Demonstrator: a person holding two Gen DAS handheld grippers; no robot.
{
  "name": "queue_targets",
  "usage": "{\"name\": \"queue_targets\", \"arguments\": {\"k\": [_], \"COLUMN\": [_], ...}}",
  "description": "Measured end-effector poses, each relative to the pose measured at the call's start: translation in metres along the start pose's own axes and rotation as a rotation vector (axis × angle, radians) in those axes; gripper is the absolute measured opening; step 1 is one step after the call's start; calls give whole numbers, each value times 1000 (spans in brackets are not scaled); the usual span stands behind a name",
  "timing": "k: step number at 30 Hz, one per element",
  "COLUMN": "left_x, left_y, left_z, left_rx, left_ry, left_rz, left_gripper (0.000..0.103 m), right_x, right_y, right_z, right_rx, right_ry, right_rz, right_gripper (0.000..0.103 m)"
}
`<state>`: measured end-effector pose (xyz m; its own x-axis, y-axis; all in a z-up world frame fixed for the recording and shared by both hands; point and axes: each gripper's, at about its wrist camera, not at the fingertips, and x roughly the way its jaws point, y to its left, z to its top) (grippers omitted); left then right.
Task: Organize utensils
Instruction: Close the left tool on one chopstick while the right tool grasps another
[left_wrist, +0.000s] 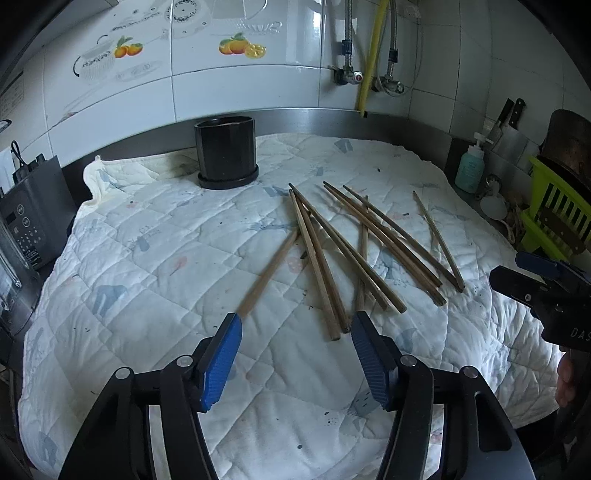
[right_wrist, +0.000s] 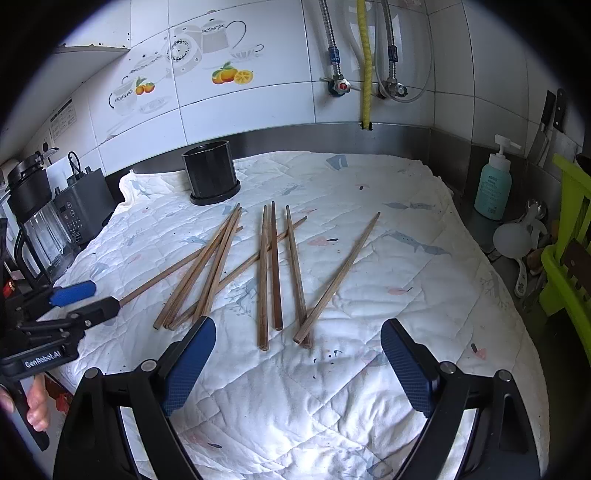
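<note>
A white quilted cloth covers the counter, and a scatter of wooden chopsticks lies across its middle, some crossing one another, all flat on the fabric. Behind them, near the steel backsplash, a black cylindrical holder stands upright on its round base, apart from the sticks. The left gripper hangs low over the near part of the cloth with its blue pads parted and nothing clamped between them. One chopstick runs diagonally toward it, its near end right at the tip of the left-hand pad; whether the pad touches it cannot be told from here. In the right wrist view that same stick's end disappears at the black finger of the left tool, which enters from the left edge with a hand below it on the grip. The right gripper also stands wide apart and empty, hovering above the cloth just in front of the near ends of the middle sticks. A teal pump bottle stands at the right of the counter beside a lime-green rack, and a blender sits at the left edge.
</note>
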<state>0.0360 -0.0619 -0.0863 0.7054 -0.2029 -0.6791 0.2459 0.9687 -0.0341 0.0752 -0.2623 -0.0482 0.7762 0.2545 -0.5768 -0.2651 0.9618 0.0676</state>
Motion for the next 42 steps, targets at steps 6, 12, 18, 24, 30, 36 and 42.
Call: {"name": "queue_targets", "arguments": {"k": [6,12,18,24,30,36,42], "left_x": [30,43,52,48,47,42,53], "left_y": [-6,-9,-11,0,12,3,-6], "left_z": [-6,-11,-14,-14,-11,-10,-12], "left_rx": [23,32,44,42,12,12,39], "left_ry": [68,89,102,86,82,50,70], "left_rz": [4,-21,-31,5,24,-27,-26], "left_gripper": [47,43,34,34,34,34,24], "right_x": [4,11,17,18,21,23,26], "right_y": [0,1,1,-2,-5,-4,-5], "right_z": [-1,-1,-3,-3,-3,-2,-3], "right_rx": [-13,-29,-29,-25,-10,-9,-6], "right_ry": [4,10,21,21,26,25,31], "right_rz": [4,1,8,2,2,7,12], "right_gripper": [99,99,99,99,99,99,99]}}
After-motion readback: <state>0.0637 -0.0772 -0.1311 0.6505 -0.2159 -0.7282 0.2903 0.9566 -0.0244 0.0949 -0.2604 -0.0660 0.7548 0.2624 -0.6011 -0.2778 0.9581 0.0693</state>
